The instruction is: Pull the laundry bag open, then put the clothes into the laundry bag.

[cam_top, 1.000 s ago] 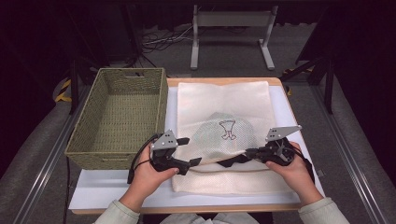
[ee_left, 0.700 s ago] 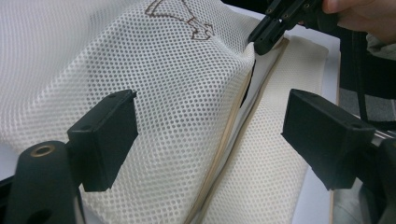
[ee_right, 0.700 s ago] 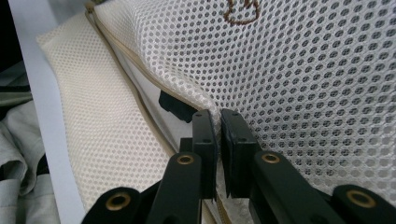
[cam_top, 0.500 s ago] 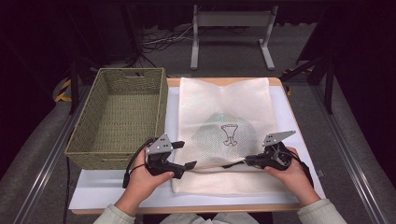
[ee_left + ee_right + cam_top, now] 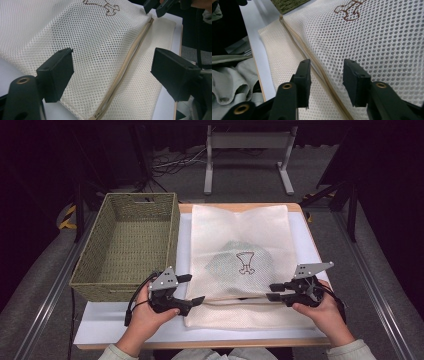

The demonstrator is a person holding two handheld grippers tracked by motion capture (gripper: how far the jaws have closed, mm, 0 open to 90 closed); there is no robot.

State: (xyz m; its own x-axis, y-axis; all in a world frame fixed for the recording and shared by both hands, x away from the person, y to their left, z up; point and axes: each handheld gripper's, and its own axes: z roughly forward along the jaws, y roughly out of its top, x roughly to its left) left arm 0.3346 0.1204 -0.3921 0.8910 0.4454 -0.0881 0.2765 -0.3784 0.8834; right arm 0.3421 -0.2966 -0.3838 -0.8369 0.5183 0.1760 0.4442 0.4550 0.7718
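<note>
- High view: the mesh bag [image 5: 240, 265] lies flat on the white table [image 5: 100, 330], with the wicker basket [image 5: 125, 245] at its 9 o'clock.
- Left gripper [image 5: 196, 300] sits at the bag's 7 o'clock corner, jaws spread wide and empty over the zipper [image 5: 125, 67].
- Right gripper [image 5: 272, 292] sits at 4 o'clock, jaws parted astride the zipper, gripping nothing.

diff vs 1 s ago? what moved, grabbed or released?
Both grippers came back toward the person and spread apart: the left gripper to the bag's left end, the right gripper to its right. The mesh bag, bulging a second ago, has settled flat, its zip lying between the open jaws of both grippers. Nothing is gripped now. The basket and the table stayed put.
</note>
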